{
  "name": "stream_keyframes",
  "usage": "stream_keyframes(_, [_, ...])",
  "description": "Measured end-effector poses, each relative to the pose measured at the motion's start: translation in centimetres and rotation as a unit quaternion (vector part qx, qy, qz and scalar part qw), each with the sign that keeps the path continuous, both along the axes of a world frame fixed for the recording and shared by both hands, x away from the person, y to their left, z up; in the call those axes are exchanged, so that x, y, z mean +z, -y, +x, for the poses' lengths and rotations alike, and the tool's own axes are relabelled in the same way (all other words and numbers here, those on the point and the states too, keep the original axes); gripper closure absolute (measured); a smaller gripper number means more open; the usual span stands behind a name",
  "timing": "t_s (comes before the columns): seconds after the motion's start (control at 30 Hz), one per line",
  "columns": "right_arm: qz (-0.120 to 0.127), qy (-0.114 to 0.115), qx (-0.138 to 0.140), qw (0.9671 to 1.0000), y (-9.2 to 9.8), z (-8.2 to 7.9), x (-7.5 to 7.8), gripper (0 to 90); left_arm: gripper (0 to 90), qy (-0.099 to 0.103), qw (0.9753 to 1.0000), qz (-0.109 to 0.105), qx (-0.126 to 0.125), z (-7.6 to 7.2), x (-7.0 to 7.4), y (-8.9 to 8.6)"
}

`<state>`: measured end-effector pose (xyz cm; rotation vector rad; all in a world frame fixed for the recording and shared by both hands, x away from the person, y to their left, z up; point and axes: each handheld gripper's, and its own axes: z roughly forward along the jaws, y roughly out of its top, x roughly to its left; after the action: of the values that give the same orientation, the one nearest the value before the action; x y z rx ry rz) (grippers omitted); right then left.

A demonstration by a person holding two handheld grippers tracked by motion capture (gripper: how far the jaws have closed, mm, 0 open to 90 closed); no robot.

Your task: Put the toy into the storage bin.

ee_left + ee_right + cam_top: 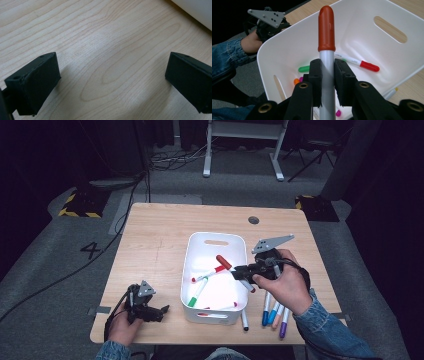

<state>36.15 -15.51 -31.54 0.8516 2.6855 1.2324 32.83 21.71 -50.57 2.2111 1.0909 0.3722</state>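
My right gripper (239, 271) (327, 72) is shut on a white marker with a dark red cap (223, 262) (326, 27), holding it over the white bin (192, 247) (352, 22). Inside the bin lie a red-capped marker (207, 274) (362, 63), a green-capped marker (196, 295) (304, 68) and others partly hidden. My left gripper (162, 311) (112, 80) rests low over bare wood near the table's front left, open and with nothing between its jaws.
Several markers with blue, orange and purple caps (275, 315) lie on the wooden table (155, 230) right of the bin, under the right hand. A dark-capped marker (244, 321) lies by the bin's front right corner. Cables run across the floor at the left.
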Motion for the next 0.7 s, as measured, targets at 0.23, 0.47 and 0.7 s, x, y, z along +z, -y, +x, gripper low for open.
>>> stream_keyframes(0.23, [-0.005,-0.007,0.024,0.9997,-1.6,-0.8,-0.3,77.3,0.0,0.0,1.0,0.0,0.0,0.0,0.0,0.0])
stream_keyframes(0.47, [-0.01,-0.013,0.039,0.9991,-2.5,-1.2,-1.0,77.3,0.0,0.0,1.0,0.0,0.0,0.0,0.0,0.0])
stream_keyframes(0.7, [-0.035,-0.028,0.053,0.9976,-2.9,-1.3,-2.4,77.3,0.0,0.0,1.0,0.0,0.0,0.0,0.0,0.0])
